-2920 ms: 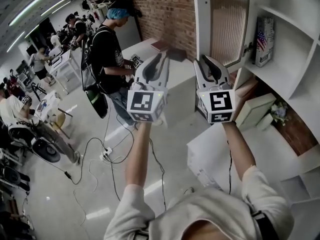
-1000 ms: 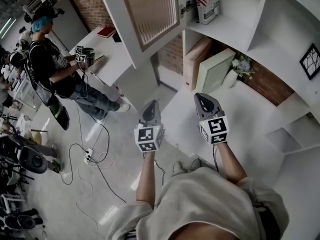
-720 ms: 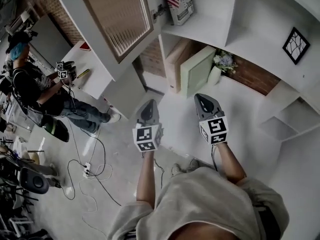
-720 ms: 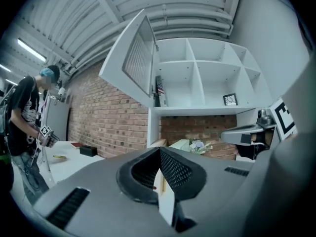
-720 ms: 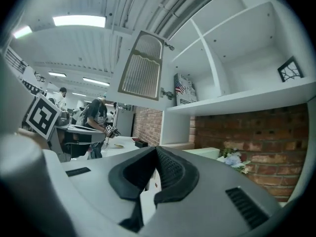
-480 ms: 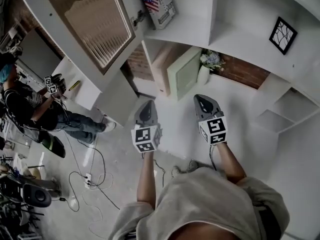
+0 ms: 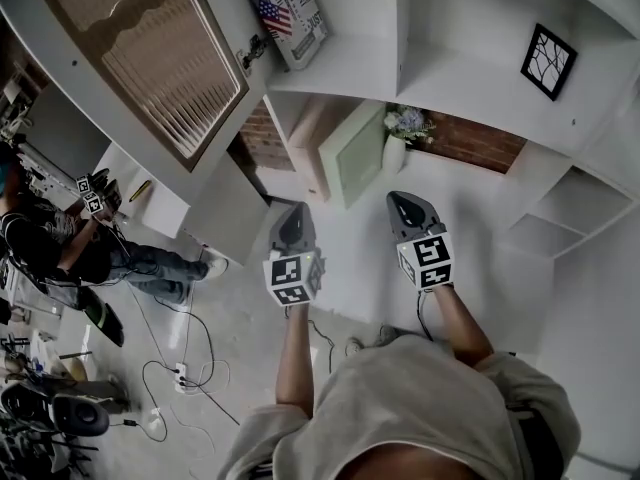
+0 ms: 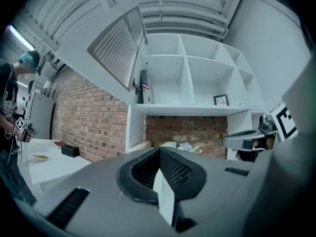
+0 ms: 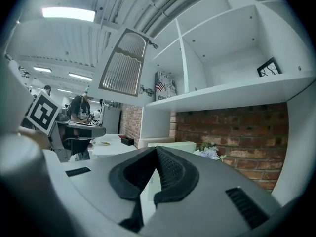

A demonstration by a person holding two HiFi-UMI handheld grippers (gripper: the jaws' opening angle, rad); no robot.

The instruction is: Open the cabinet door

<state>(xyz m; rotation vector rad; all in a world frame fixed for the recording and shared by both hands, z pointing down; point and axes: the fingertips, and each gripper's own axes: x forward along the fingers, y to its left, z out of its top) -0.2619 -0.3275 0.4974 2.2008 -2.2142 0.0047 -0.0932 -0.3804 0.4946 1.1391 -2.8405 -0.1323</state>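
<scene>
The left gripper (image 7: 293, 220) and right gripper (image 7: 408, 208) are side by side, jaws closed on nothing. The cabinet door (image 7: 150, 58) stands open at ten o'clock from them, apparently hinged beside the flag-printed box (image 7: 290, 13).

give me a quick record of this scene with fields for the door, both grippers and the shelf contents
cabinet door: open, swung out at the left of the shelves
left gripper: jaws shut, nothing between them, apart from the door
right gripper: jaws shut, empty, beside the left one
upper shelf: flag-printed box in the left compartment, framed picture in the next one to its right
counter: vase of flowers, pale green box beside it
task state: door already open
</scene>
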